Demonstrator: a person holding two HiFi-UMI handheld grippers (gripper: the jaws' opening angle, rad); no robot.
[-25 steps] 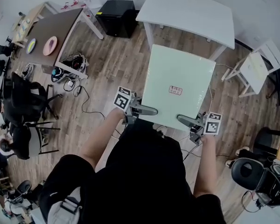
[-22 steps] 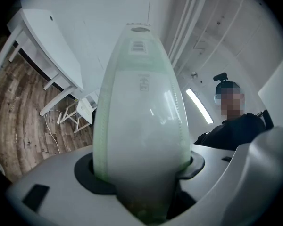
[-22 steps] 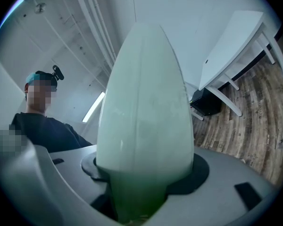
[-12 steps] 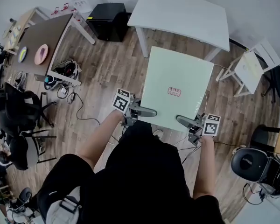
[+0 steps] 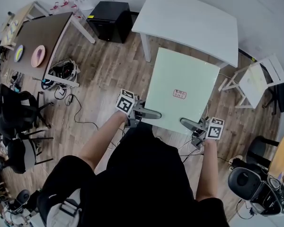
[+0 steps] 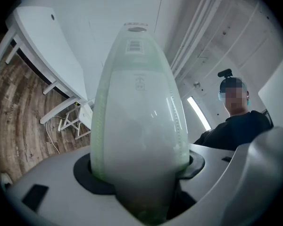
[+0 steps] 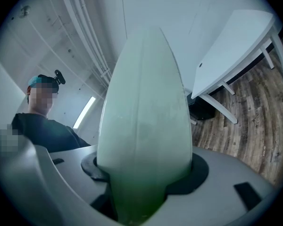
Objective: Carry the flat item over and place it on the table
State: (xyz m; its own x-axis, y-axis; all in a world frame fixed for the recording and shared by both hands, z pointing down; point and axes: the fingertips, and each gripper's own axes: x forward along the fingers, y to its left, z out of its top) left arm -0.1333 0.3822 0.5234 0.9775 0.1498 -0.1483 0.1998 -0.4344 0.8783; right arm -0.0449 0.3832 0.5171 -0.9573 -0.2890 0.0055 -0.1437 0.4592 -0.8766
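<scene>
A pale green flat board with a small red label is held level in front of me, over the wood floor. My left gripper is shut on its near edge at the left, and my right gripper is shut on the same edge at the right. In the left gripper view the board stands edge-on between the jaws; the right gripper view shows the board the same way. The white table lies just beyond the board's far edge.
A brown table with two plates stands at the far left, and a black box sits beside the white table. A small white stool is at the right. Office chairs and floor cables are at the left, another chair at the lower right.
The room has shifted a little in the head view as the person moves with the board. Both grippers keep the same hold on its near edge.
</scene>
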